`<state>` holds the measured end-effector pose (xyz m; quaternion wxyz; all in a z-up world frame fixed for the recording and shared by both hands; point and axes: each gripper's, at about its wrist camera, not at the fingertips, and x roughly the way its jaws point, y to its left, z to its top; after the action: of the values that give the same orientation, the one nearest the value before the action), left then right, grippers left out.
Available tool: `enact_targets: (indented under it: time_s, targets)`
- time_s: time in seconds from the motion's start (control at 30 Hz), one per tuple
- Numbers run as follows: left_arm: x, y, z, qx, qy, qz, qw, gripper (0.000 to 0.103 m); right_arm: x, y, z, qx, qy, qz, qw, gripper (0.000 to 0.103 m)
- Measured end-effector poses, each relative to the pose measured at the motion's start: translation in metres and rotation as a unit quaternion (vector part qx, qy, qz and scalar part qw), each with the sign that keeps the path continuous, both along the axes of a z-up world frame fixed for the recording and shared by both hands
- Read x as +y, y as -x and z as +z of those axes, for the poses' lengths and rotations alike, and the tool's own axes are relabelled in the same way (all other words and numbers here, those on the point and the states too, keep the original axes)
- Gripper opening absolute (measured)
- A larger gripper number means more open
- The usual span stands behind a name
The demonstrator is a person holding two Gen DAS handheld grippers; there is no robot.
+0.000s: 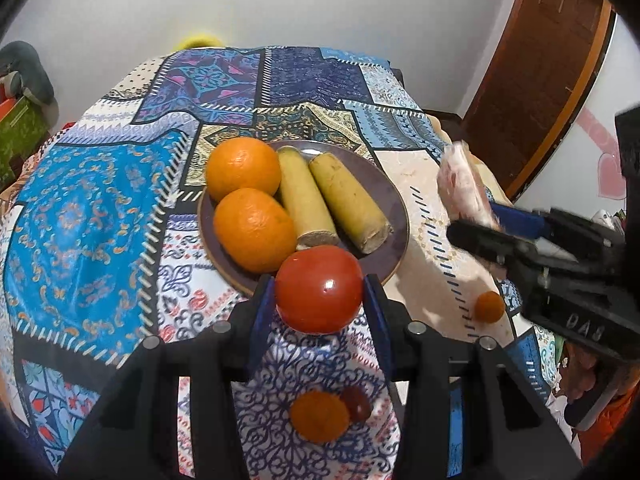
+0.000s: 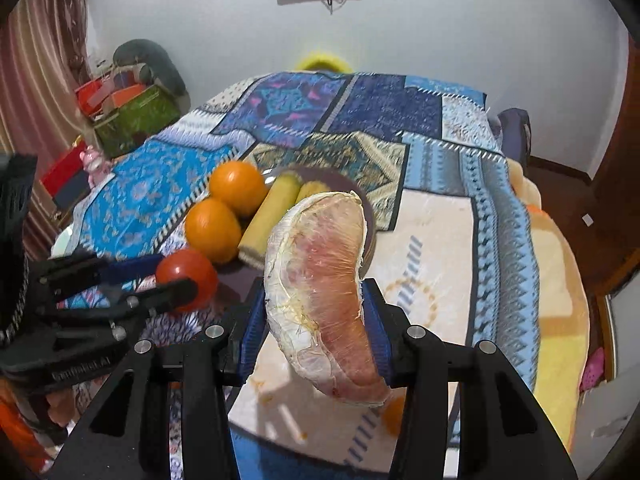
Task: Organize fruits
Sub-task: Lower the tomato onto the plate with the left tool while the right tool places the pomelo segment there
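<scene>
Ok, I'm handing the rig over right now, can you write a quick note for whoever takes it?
Left gripper: shut on the tomato, held at the plate's near edge.
Right gripper: shut on the pomelo wedge, held above the cloth right of the plate.
Plate: already holds two oranges and two bananas.
Left to do: set down the tomato and the wedge. Loose on the cloth: a small orange fruit on the right, another with a dark red piece beside it under the left gripper.
</scene>
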<state>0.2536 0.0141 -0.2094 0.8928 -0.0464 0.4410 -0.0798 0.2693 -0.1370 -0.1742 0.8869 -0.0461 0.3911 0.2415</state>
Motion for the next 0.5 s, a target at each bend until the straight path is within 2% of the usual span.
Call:
enact_targets:
  time_s: [0.3,0.5]
  targets:
    - [-0.018,-0.022,-0.011,0.004,-0.011,-0.009,0.9999,0.044,0.004,-0.043,0.001,0.002,-0.008,-0.009,1.000,0.043]
    - [-0.015,-0.033,-0.023,0.019,-0.008,0.002,0.9998,0.044,0.011,-0.070,-0.017,0.029,-0.005,-0.014,0.999,0.043]
